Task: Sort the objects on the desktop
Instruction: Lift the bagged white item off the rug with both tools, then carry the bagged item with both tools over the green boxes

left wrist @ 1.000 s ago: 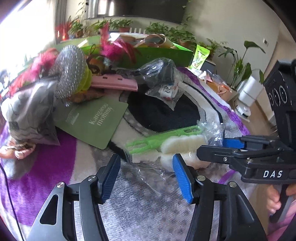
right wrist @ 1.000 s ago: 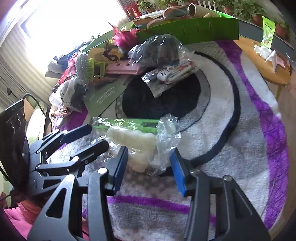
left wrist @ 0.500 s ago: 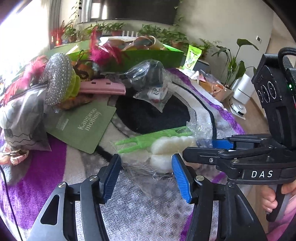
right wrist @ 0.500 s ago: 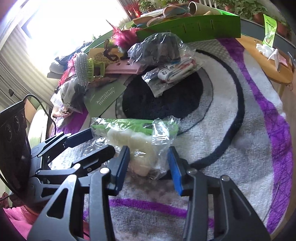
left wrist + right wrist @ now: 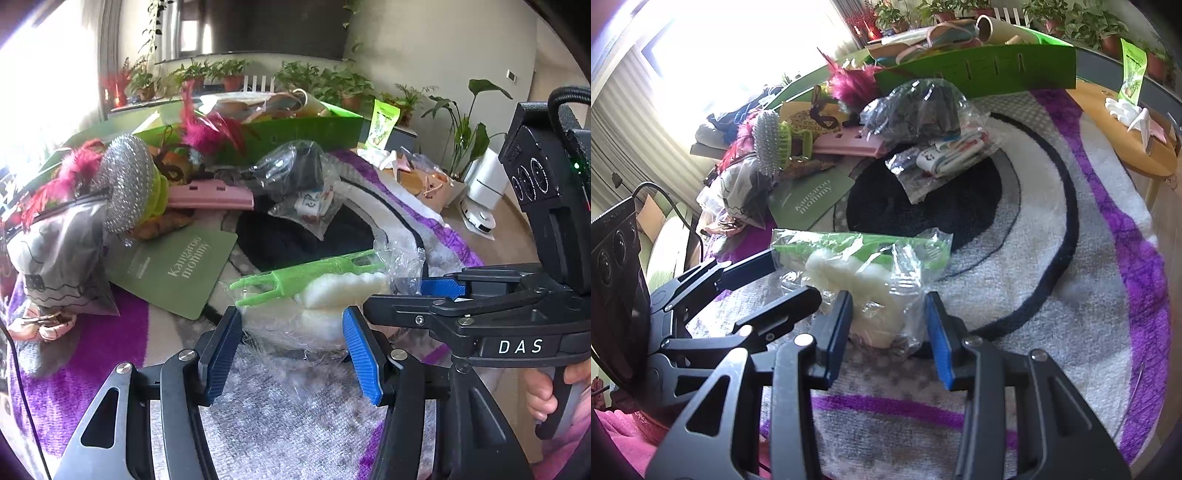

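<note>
Rug [image 5: 1052, 258]: white, grey, purple and black pile, carrying every item.

Bagged brush [image 5: 317, 284] [image 5: 864, 266]: green handle with white fleecy pads, sealed in clear crinkled plastic; lies near the rug's front edge, handle pointing toward the heap on the left.

Left gripper [image 5: 291, 350]: jaws roughly half open, set either side of the bag's near end; whether the pads touch the plastic cannot be told.

Right gripper [image 5: 888, 332]: jaws have just been closing and stand fairly narrow, with the bag's right end between them; the plastic meets the left pad, and a firm grip cannot be confirmed. A hand [image 5: 550, 395] holds its trigger.

Green card [image 5: 173, 269]: printed "Kangaroo mommy", flat, just left of the brush.

Steel scourer [image 5: 127, 184]: on a lime handle, atop the heap at the rug's left edge.

Pink strip [image 5: 210, 197]: behind the card.

Two clear bags [image 5: 295, 173]: dark contents and printed contents, at the black centre's far side.

Green box [image 5: 979, 70]: at the far edge.
</note>
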A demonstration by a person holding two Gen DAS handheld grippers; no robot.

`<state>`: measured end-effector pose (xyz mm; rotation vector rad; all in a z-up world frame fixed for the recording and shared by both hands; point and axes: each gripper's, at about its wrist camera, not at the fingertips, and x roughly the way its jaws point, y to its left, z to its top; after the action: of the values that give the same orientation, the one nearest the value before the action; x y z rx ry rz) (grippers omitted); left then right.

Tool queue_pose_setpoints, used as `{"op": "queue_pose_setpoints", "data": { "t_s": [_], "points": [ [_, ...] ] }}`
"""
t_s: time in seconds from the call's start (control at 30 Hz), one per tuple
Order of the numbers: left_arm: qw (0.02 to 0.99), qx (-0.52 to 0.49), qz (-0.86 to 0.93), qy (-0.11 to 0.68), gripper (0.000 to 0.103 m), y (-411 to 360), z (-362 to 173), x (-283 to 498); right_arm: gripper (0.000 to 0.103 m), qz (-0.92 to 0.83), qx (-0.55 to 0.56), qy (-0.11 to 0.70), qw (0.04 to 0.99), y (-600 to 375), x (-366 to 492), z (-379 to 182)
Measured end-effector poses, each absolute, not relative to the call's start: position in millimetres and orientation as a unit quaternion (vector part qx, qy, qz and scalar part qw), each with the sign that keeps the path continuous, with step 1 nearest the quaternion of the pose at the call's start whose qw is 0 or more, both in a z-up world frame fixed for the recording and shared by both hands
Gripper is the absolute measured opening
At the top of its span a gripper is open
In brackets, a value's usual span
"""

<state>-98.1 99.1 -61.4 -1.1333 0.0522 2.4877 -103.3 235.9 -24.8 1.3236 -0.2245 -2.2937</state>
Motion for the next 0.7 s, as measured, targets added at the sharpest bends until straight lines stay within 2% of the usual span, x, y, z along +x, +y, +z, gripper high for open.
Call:
{"op": "queue_pose_setpoints", "data": {
  "t_s": [0.7],
  "points": [
    [0.172,-0.354,0.919,0.008,0.057,67,-24,-101,0.041,-0.856,0.440,-0.057,0.266,207,-113,15]
  ]
}}
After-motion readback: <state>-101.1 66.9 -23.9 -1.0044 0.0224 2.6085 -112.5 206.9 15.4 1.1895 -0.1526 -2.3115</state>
